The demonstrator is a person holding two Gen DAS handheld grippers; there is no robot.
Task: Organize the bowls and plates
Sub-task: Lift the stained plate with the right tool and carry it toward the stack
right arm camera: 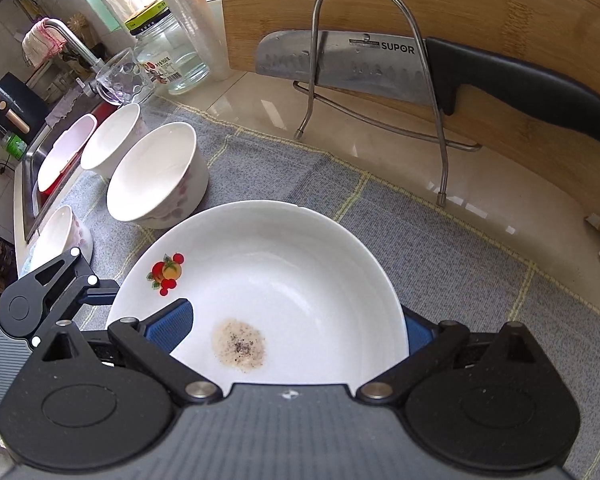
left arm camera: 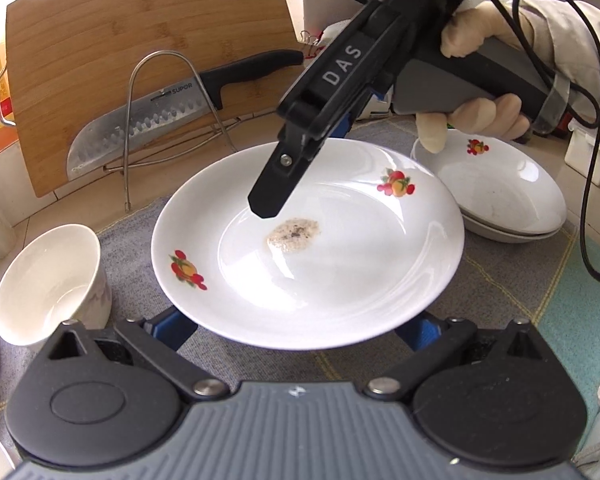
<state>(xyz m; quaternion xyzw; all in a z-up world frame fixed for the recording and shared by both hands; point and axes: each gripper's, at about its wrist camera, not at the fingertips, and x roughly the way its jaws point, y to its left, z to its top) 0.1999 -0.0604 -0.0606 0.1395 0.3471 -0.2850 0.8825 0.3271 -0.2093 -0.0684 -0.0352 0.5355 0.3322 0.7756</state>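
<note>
Plate [right arm camera: 284, 280] between right fingers [right arm camera: 172, 328], left fingers [left arm camera: 168, 332] beneath rim

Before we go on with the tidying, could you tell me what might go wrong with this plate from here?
1. The right gripper straddles the plate rim, one finger over and one under; whether it is clamped cannot be told, so a glossy plate might slip.
2. The plate carries a speckled residue; stacking it on the plates behind could smear them.
3. Moving left risks knocking the nearest bowl.
</note>
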